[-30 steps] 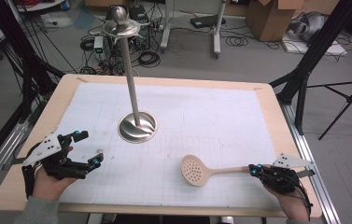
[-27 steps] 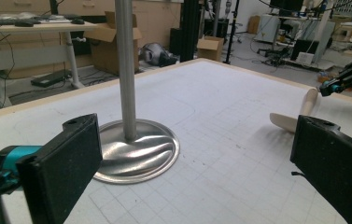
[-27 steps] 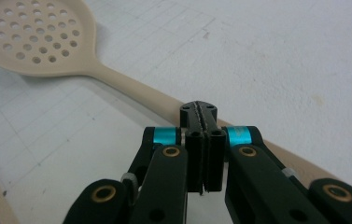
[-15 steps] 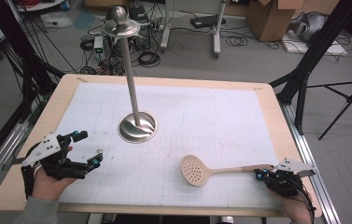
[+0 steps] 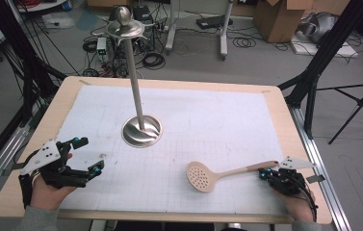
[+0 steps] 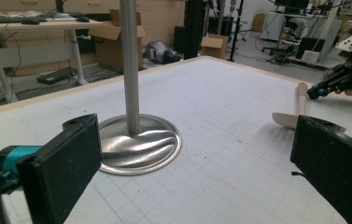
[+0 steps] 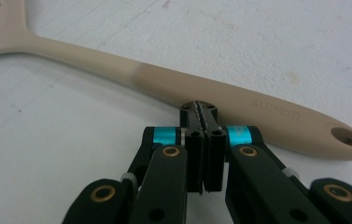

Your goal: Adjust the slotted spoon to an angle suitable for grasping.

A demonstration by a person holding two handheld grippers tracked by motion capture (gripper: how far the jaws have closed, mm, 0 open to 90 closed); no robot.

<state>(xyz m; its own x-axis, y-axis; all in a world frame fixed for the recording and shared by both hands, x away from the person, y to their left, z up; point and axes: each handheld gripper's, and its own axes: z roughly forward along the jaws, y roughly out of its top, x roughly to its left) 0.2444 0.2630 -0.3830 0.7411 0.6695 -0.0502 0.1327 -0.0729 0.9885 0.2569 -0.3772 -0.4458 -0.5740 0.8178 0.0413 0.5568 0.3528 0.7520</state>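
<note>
A beige slotted spoon [image 5: 200, 176] lies flat on the white mat, its handle [image 7: 173, 84] pointing right. My right gripper [image 5: 265, 174] sits at the handle's end. In the right gripper view its jaws [image 7: 200, 110] are pressed together with nothing between them, and their tips are right against the side of the handle. My left gripper [image 5: 90, 154] rests at the front left with its jaws wide apart [image 6: 197, 163] and empty. It faces the metal stand [image 6: 138, 144], and the spoon [image 6: 295, 112] and the right gripper [image 6: 332, 81] show beyond it.
The tall steel stand [image 5: 142, 131], a thin pole on a round base with a knobbed dish on top, rises from the mat's middle. The wooden table edge [image 5: 169, 82] frames the mat. Cables, boxes and tripod legs lie on the floor beyond.
The right hand has shifted slightly by the handle's end. The spoon, the stand and the left gripper have kept still.
</note>
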